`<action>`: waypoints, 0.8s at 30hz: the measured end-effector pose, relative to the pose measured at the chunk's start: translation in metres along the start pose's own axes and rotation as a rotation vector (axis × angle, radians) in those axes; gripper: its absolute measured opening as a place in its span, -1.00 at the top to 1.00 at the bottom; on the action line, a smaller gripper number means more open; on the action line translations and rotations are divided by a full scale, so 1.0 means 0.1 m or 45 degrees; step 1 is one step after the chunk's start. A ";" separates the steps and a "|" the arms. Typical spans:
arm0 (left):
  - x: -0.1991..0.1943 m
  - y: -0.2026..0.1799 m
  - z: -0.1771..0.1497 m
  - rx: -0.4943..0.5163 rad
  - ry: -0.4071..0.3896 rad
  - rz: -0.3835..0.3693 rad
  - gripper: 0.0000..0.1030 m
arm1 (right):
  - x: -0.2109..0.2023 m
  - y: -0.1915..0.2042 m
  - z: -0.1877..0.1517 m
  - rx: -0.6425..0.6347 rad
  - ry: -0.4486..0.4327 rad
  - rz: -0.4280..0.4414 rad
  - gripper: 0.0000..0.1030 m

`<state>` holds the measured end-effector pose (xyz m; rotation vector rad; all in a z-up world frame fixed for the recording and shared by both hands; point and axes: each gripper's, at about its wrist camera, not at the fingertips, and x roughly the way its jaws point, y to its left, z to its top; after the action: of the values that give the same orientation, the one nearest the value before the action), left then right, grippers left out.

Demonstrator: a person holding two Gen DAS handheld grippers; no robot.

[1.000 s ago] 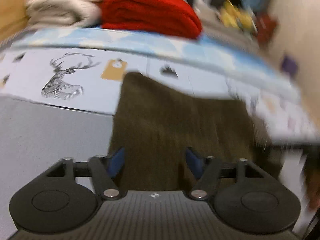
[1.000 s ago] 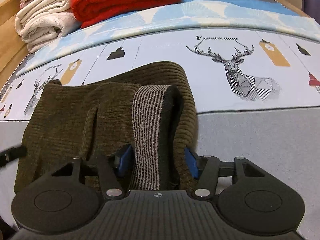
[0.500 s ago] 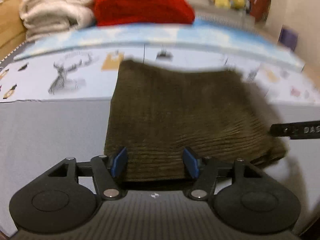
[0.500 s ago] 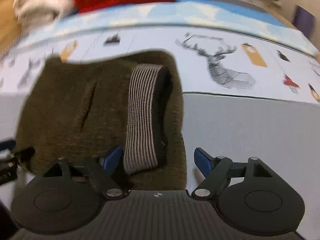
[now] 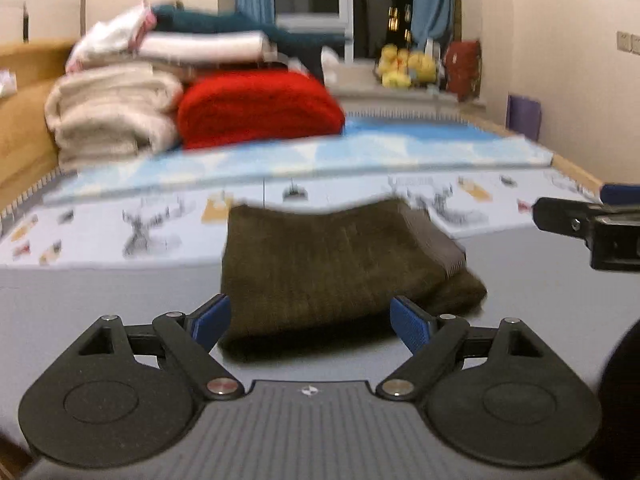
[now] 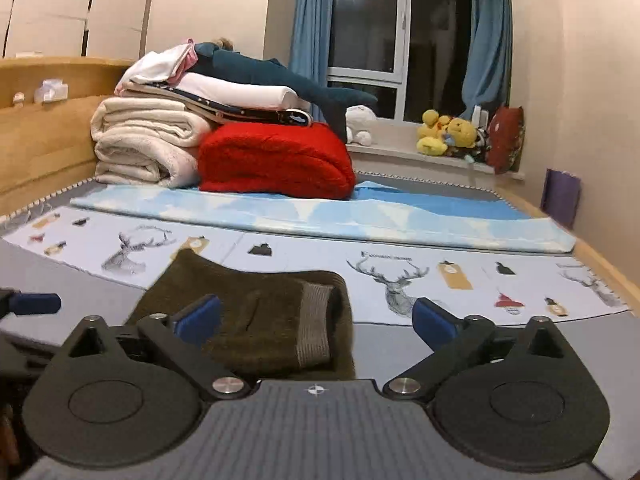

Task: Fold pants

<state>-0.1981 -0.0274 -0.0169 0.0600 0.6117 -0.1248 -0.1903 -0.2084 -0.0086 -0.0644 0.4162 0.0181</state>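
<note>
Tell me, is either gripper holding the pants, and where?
No. The left gripper and right gripper have just been opening; both are empty, and the folded pants lie free on the bed.

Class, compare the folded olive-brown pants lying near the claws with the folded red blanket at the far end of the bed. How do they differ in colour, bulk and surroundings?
The pants are dark olive-brown corduroy with a striped grey waistband; the red blanket is plain bright red and fluffy. The pants make a low, flat bundle; the blanket is a tall, thick block. The pants lie alone with nothing on top; the blanket abuts a cream blanket and carries stacked bedding. Both are folded and rest on the bed.
</note>
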 end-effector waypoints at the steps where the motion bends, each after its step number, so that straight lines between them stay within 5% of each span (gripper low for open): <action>1: -0.03 0.01 -0.03 -0.015 0.037 -0.006 -0.84 | -0.01 -0.02 -0.04 0.027 0.024 0.000 -0.96; 6: 0.09 0.10 -0.10 -0.011 0.105 0.051 -0.98 | 0.15 -0.02 -0.17 0.186 0.128 0.004 -0.96; 24: 0.55 0.29 -0.16 -0.176 0.240 0.149 -0.98 | 0.50 0.29 -0.39 0.101 0.272 0.096 -0.96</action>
<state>-0.1587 -0.0023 -0.0607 -0.0267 0.8014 0.0376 -0.1608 -0.1814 -0.0661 0.0281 0.6319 0.0691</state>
